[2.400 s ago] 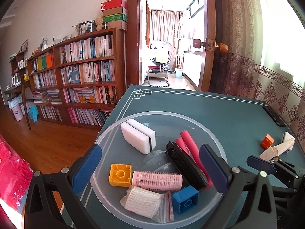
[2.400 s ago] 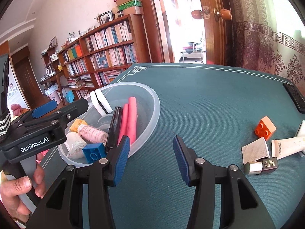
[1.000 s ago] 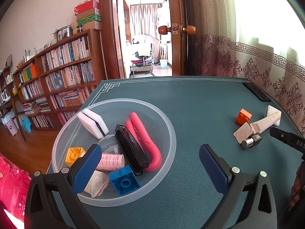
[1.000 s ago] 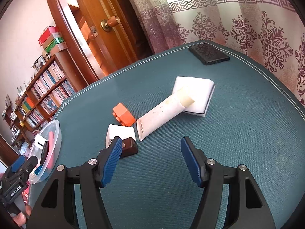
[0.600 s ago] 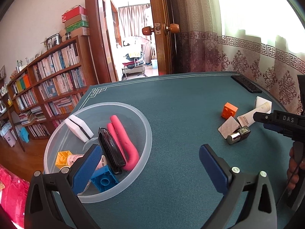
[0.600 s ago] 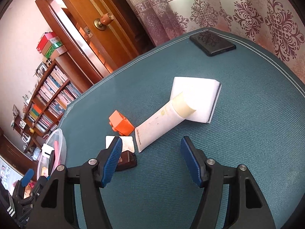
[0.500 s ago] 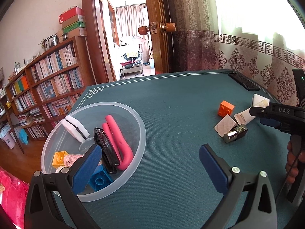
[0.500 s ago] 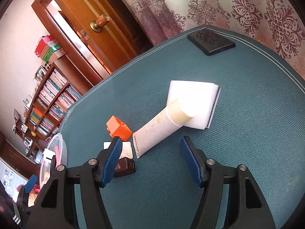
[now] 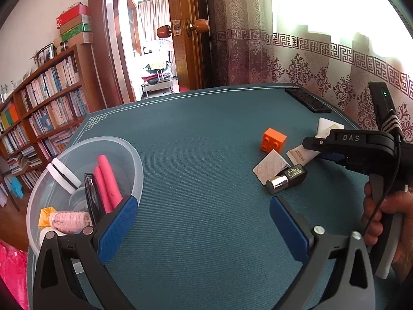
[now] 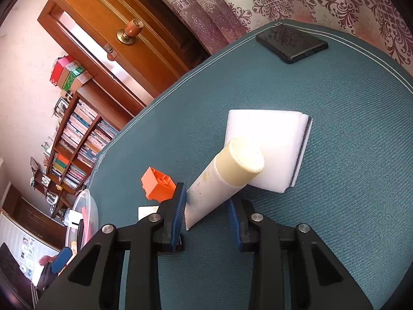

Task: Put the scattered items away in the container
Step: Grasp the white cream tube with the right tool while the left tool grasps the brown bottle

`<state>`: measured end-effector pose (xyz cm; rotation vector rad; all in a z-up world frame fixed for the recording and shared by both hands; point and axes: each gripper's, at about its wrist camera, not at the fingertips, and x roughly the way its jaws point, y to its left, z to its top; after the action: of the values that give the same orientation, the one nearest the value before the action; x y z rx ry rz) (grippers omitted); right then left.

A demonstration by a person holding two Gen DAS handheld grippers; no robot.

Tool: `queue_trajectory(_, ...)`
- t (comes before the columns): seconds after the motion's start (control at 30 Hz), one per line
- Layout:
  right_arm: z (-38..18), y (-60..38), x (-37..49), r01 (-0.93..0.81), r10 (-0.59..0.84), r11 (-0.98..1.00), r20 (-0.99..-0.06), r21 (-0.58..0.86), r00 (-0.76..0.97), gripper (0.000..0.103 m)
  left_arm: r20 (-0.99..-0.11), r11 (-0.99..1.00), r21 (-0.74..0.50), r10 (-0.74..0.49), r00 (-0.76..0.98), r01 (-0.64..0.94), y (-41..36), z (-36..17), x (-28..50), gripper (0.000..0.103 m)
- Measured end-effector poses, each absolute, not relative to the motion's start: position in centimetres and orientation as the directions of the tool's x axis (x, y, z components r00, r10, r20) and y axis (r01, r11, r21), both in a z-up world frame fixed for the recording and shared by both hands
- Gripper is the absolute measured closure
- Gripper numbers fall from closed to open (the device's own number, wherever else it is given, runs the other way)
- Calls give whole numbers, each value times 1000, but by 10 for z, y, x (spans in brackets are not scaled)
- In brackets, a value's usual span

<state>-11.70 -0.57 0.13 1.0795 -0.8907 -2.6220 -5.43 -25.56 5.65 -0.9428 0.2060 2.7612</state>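
- The right gripper [image 10: 207,208] has its jaws drawn in narrow around the flat crimped end of the cream tube [image 10: 224,178], a blue pad on each side of it; whether both pads press the tube cannot be told. The left gripper [image 9: 202,222] is spread wide with nothing between its pads, low over bare cloth.
- The room: a curtain [image 9: 296,59] with a key-pattern band hangs behind the table, an open wooden door [image 9: 188,38] with a round knob stands beside it, and a bookshelf [image 9: 44,98] lines the wall on the left.
- The table [image 9: 201,134] is covered in teal cloth with a pale line border.
- The clear plastic bowl [image 9: 136,165] sits at the table's left edge, well apart from the loose items. It holds pink foam rods, a black brush, a white sponge, a pink roller and a yellow block.
- The white sponge [image 10: 278,139] lies flat on the right of the table, and the tube's capped end rests on it.
- A black phone [image 10: 291,42] lies near the far edge.
- An orange block [image 9: 273,139] sits just beside the tube.
- A small flat packet [image 9: 269,166] and a dark bottle with a silver cap [image 9: 286,179] touch each other near the block.
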Motion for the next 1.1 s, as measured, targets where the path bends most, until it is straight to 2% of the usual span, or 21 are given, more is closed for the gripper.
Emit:
queue_trajectory(0.23, 4, -2, -114, -64, -382, -793, -576, 606, -722, 72, -647, -958, 2, 217, -731, -287, -228, 51, -68, 0)
queue_trajectory(0.47, 10, 8, -108, -90, -302, -830, -579, 550, -757, 72, -697, -952, -51, 252, -672, -303, -199, 36, -79, 0)
queue_trajectory(1.1, 12, 15, -102, -102, -283, -829, -569, 551, -772, 74, -719, -977, -31, 168, -675, -211, -159, 22, -98, 1)
